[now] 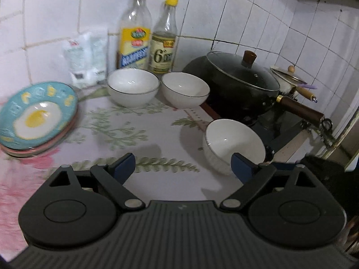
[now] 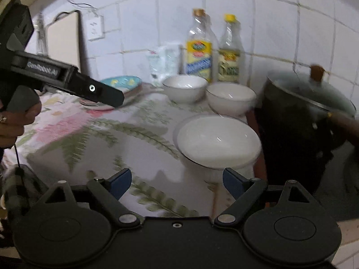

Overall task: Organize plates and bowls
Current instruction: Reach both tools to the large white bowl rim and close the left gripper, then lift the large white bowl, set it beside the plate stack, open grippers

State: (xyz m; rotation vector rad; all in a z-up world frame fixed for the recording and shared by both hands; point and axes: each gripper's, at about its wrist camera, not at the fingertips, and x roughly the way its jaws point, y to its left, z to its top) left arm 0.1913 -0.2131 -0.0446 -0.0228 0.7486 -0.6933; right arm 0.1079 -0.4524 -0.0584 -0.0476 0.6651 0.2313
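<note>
Plate stack (image 1: 33,116) sitting left on counter (image 1: 139,134); 2 bowls (image 1: 133,87) standing side by side before 2 bottles (image 1: 134,35); third bowl (image 1: 233,145) lying nearer, beside lidded pan (image 1: 242,83) at right.

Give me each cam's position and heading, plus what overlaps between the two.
Left wrist: sits on the left gripper, looking down and forward over the counter at the plate stack, three white bowls and the lidded wok; only its own open fingers show.
Right wrist: sits on the right gripper, facing the same tiled wall, nearest bowl just ahead; its open fingers show, and the left gripper's body with the person's hand at left.
Shared: bowls, plates, two bottles, wok.
</note>
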